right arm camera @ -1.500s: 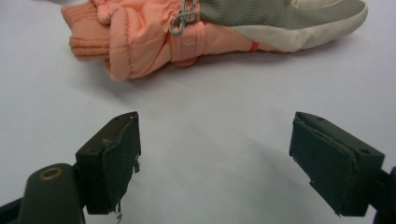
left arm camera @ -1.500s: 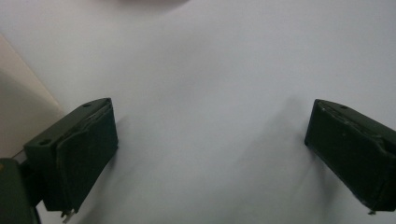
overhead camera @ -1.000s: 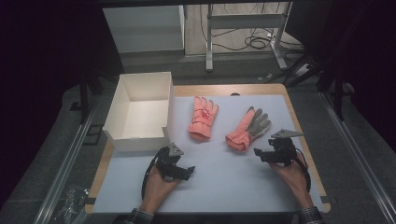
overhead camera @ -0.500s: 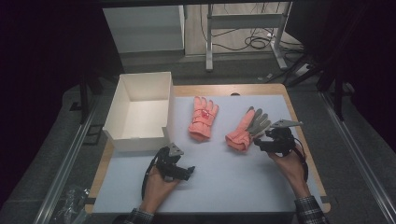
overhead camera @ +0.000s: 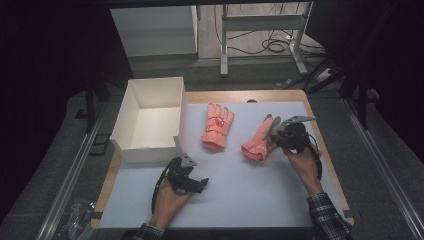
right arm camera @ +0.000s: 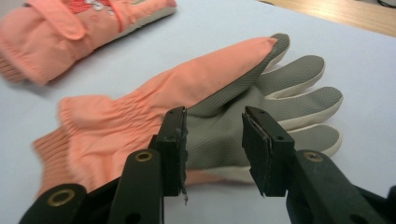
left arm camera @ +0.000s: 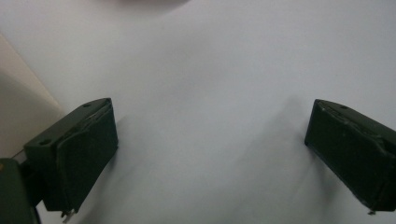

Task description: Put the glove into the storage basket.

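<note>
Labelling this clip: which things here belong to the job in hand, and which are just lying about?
In the job: right tool, palm-up glove, second glove, white box.
Lying about: left tool, plastic bag, cables.

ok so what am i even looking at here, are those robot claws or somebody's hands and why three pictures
They are a person's hands, each holding a hand-worked tool with two black jaws. The high view looks down on the table from above. The other two pictures come from small cameras riding on the tools, looking out between the jaws.

On the table lie two pink gloves and an open white box. The left gripper rests open over bare tabletop. The right gripper is at the right-hand glove, which lies grey palm up; its jaws have just been closing over the palm, but a gap shows between them and nothing is gripped yet. The other glove lies untouched.
</note>
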Available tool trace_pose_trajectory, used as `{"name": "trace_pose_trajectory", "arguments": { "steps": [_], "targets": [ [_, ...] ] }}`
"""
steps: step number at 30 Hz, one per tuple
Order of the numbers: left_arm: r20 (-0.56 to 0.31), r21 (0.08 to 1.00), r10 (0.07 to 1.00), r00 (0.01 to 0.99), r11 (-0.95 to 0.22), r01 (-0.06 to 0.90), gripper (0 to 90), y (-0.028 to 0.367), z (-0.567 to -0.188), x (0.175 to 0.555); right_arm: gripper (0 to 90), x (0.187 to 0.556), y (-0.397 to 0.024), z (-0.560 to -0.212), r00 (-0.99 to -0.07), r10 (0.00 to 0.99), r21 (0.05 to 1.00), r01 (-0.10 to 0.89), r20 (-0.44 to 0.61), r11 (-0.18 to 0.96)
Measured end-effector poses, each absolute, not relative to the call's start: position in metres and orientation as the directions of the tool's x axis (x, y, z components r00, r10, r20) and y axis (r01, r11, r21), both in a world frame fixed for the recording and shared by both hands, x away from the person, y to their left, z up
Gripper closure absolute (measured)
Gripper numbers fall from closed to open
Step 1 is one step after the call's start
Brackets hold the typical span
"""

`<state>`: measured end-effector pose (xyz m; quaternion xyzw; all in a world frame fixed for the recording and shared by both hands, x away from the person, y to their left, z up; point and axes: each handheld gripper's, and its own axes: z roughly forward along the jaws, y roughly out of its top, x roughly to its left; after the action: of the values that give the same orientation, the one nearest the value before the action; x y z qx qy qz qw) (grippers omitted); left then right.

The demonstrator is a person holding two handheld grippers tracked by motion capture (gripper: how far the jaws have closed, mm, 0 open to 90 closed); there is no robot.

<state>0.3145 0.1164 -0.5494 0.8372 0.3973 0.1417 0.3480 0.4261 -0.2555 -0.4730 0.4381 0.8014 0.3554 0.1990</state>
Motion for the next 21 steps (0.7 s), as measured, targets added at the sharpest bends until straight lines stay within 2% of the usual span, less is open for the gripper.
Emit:
{"name": "trace_pose_trajectory", "arguments": {
  "steps": [4,9,12,14,15,16,21],
  "targets": [
    [-0.04,0.696,0.764,0.643,-0.441,0.567,2.8,0.116,-0.549,0.314,48.5,0.439,-0.253,-0.479,-0.52,0.854,0.73,0.574,-0.024,0.37],
    [-0.039,0.695,0.764,0.644,-0.442,0.567,2.8,0.116,-0.549,0.314,46.3,0.453,-0.252,-0.498,-0.502,0.865,0.679,0.63,-0.015,0.377],
    [-0.039,0.695,0.764,0.644,-0.442,0.567,2.8,0.116,-0.549,0.314,51.1,0.455,-0.255,-0.506,-0.499,0.866,0.69,0.639,0.034,0.341],
    [-0.039,0.695,0.764,0.643,-0.442,0.567,2.8,0.116,-0.549,0.314,59.0,0.453,-0.254,-0.507,-0.507,0.862,0.688,0.632,0.018,0.357],
    [-0.039,0.695,0.764,0.643,-0.442,0.567,2.8,0.116,-0.549,0.314,59.0,0.453,-0.254,-0.507,-0.507,0.862,0.688,0.632,0.018,0.357],
    [-0.039,0.695,0.764,0.643,-0.442,0.567,2.8,0.116,-0.549,0.314,68.8,0.451,-0.252,-0.507,-0.509,0.86,0.684,0.633,0.014,0.364],
    [-0.039,0.695,0.764,0.644,-0.442,0.567,2.8,0.116,-0.549,0.314,81.6,0.451,-0.25,-0.506,-0.491,0.871,0.685,0.638,0.011,0.351]
  ]
}}
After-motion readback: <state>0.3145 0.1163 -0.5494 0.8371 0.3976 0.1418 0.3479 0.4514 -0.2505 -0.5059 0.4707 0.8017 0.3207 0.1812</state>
